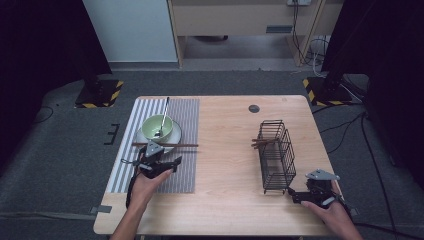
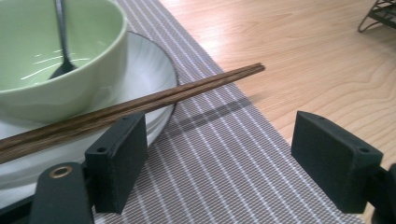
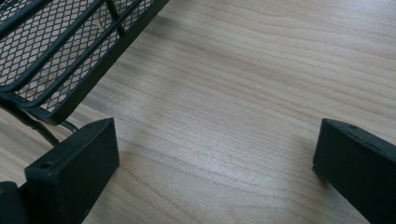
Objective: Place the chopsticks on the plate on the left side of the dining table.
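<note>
The chopsticks (image 2: 140, 105) are seen resting across the white plate (image 2: 154, 79) at left; both grippers' fingers are held apart, empty.

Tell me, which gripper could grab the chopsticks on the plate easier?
Probably the left gripper: it sits open right beside the chopsticks lying across the plate. The right gripper is far off, by the wire basket.

Light wood table (image 1: 225, 200) sitting on grey carpet (image 1: 60, 165), dark curtains (image 1: 40, 40) either side, pale cabinet (image 1: 235, 17) and cables (image 1: 310, 50) at the back.
</note>
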